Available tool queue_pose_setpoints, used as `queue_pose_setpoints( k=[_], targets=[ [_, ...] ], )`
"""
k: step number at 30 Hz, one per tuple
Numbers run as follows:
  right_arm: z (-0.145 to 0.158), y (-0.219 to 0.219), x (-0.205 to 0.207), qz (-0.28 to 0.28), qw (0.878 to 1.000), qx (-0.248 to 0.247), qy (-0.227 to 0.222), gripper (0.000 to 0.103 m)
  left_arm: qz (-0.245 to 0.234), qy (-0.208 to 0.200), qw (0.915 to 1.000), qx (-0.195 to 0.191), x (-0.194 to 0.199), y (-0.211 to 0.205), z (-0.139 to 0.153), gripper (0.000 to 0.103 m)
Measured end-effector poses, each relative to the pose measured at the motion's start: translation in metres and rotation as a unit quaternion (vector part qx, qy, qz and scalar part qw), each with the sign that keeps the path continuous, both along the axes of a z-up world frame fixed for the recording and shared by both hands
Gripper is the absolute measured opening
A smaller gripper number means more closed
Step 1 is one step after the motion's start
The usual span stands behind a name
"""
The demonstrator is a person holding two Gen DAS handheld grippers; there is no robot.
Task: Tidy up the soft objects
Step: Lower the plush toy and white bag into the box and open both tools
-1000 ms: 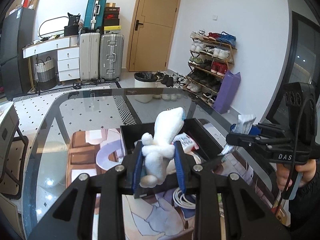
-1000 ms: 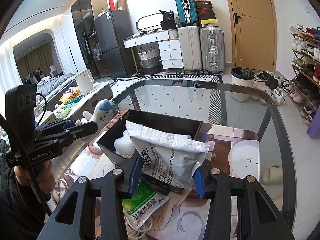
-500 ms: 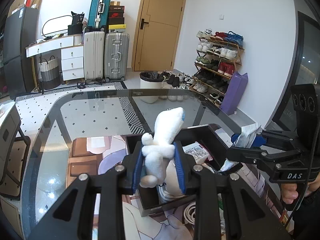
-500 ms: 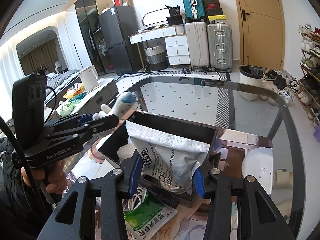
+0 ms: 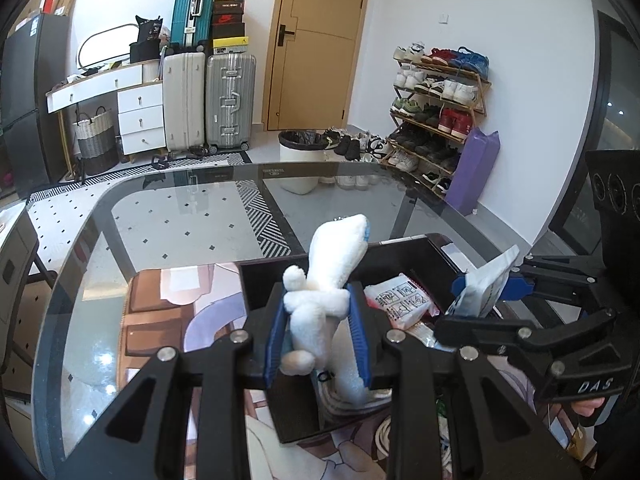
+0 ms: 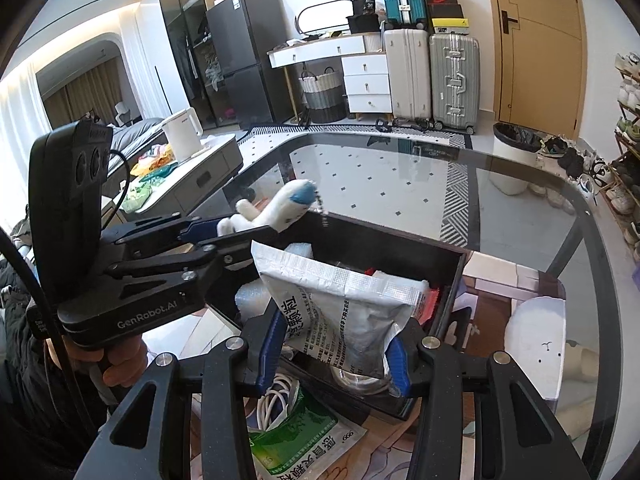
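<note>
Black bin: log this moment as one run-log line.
left gripper: shut on plush toy | right gripper: shut on silver pouch | both over black bin

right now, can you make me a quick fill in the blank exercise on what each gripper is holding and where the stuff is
1. The left gripper is shut on a white ____ toy.
2. The right gripper is shut on a ____ pouch printed with black text.
3. Both items are held over an open black ____ on the glass table.
4. A green packet lies ____ the box, beside a coiled white cable.

Missing words: plush; silver; box; outside
</note>
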State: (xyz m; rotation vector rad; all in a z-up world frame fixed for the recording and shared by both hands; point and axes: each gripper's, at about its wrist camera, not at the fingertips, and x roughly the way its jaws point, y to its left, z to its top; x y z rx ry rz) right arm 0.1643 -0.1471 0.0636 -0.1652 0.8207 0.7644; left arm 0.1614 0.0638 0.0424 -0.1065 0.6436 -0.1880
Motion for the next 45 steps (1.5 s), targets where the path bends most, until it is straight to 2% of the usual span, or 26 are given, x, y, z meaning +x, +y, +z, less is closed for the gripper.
queue_pose_setpoints(
  k=[12, 27, 36, 41, 43, 45],
  targets=[
    [-0.016, 0.011, 0.019, 0.001, 1.0, -0.02, 0.025, 0.045, -0.008, 0.017, 0.9998, -0.004, 0.01, -0.003, -0.014, 0.028],
    [-0.022, 0.018, 0.035, -0.002, 0.999, -0.038, 0.037, 0.045, -0.026, 0.031, 0.9986, 0.034, 0.0, -0.018, -0.017, 0.028],
    [-0.023, 0.021, 0.035, -0.007, 0.999, -0.043, 0.031, 0.045, -0.027, 0.031, 0.9986, 0.032, 0.001, -0.018, -0.018, 0.029],
    [-0.022, 0.019, 0.03, -0.006, 0.999, -0.046, 0.019, 0.046, -0.024, 0.028, 0.9981, 0.05, 0.0, -0.021, -0.018, 0.03],
    [-0.019, 0.017, 0.028, -0.004, 0.999, -0.042, 0.012, 0.049, -0.022, 0.029, 0.9982, 0.048, 0.0, -0.021, -0.017, 0.034],
    [-0.011, 0.013, 0.023, -0.01, 0.999, -0.04, -0.015, 0.052, -0.019, 0.03, 0.9984, 0.044, -0.001, -0.02, -0.015, 0.039]
  ],
)
